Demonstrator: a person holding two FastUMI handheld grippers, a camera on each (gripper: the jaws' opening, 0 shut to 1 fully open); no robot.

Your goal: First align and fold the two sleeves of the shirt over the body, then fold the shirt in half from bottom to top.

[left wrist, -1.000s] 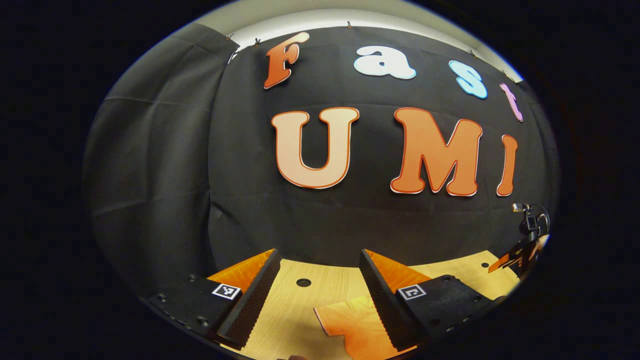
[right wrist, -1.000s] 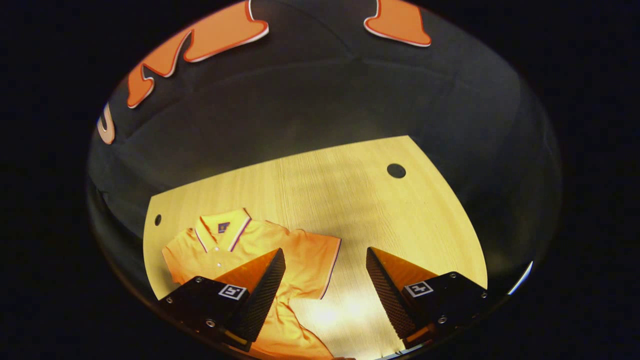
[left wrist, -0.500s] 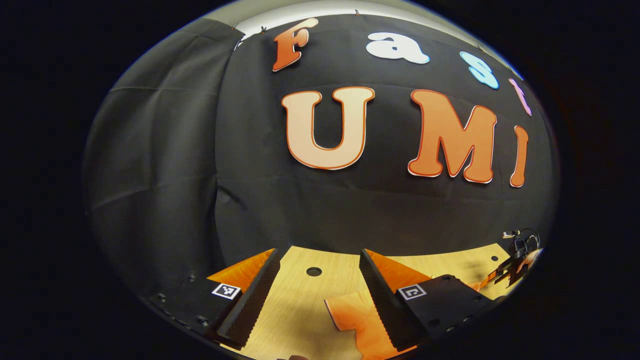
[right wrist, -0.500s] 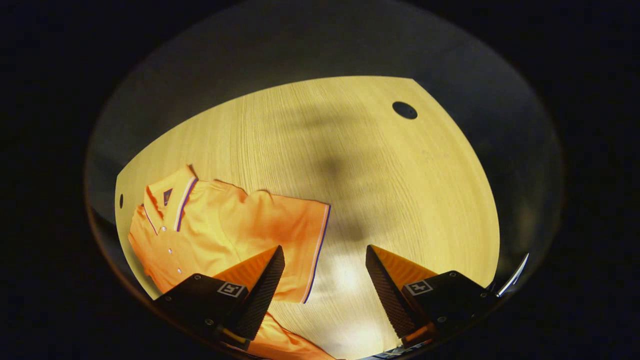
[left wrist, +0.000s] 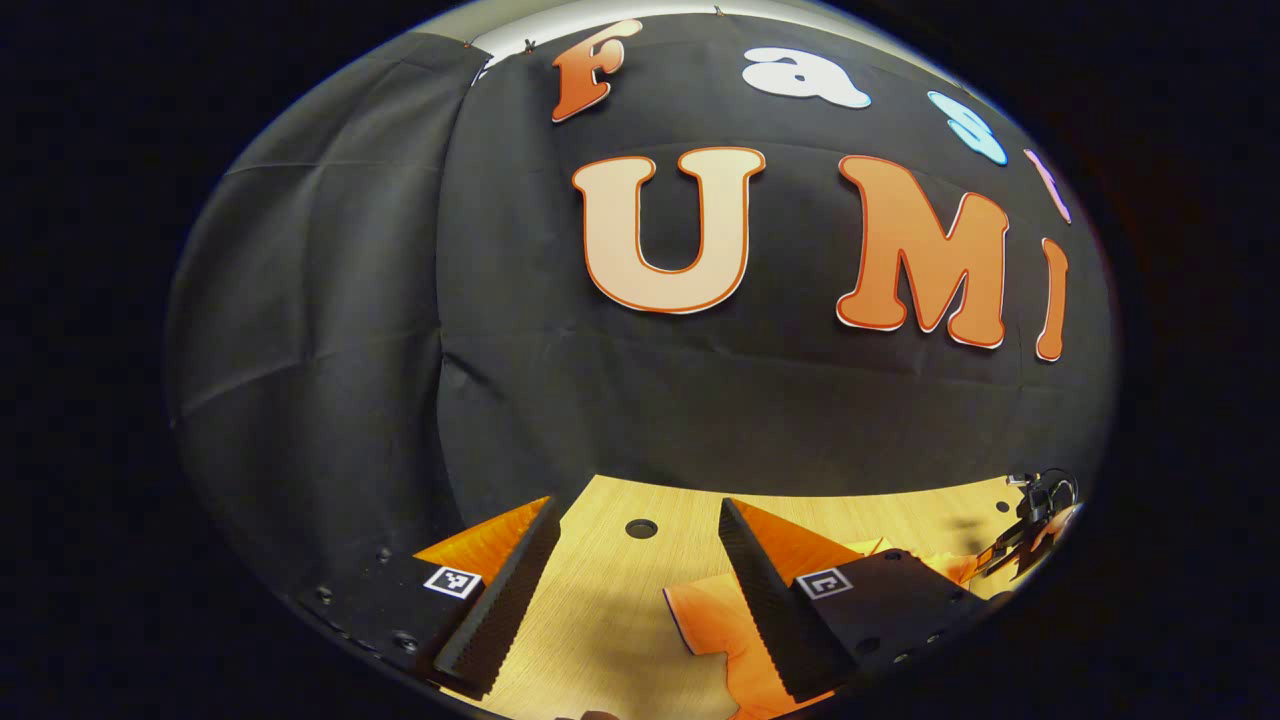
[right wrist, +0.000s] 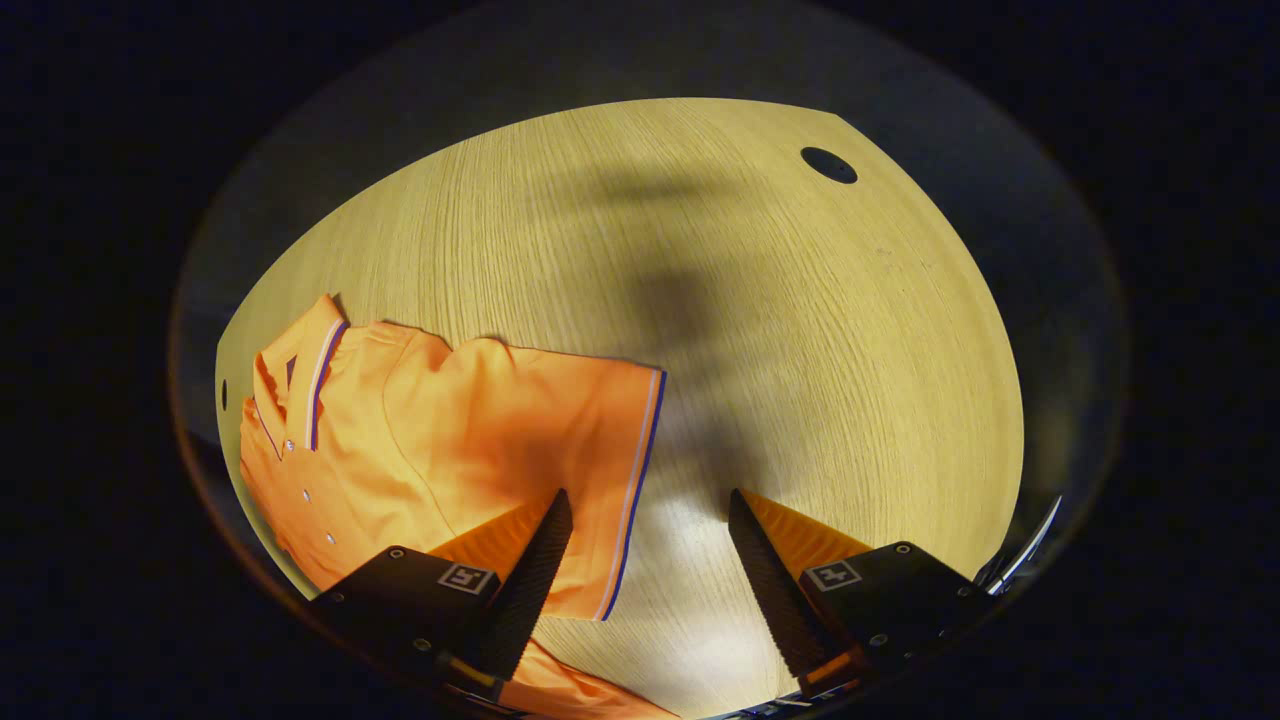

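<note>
Right gripper [right wrist: 645, 545] open above sleeve [right wrist: 590, 440] hem.

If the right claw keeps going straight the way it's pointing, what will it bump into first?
Probably the wooden table, right beside the trimmed edge of the orange shirt's sleeve. The open right claw straddles that edge, though how far above the cloth it sits is unclear.

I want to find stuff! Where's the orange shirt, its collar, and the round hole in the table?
Orange polo shirt [right wrist: 470, 420], right gripper view, chest.
Striped collar [right wrist: 300, 370], right gripper view, flap.
Round dark hole [right wrist: 828, 165], right gripper view, middle.
</note>
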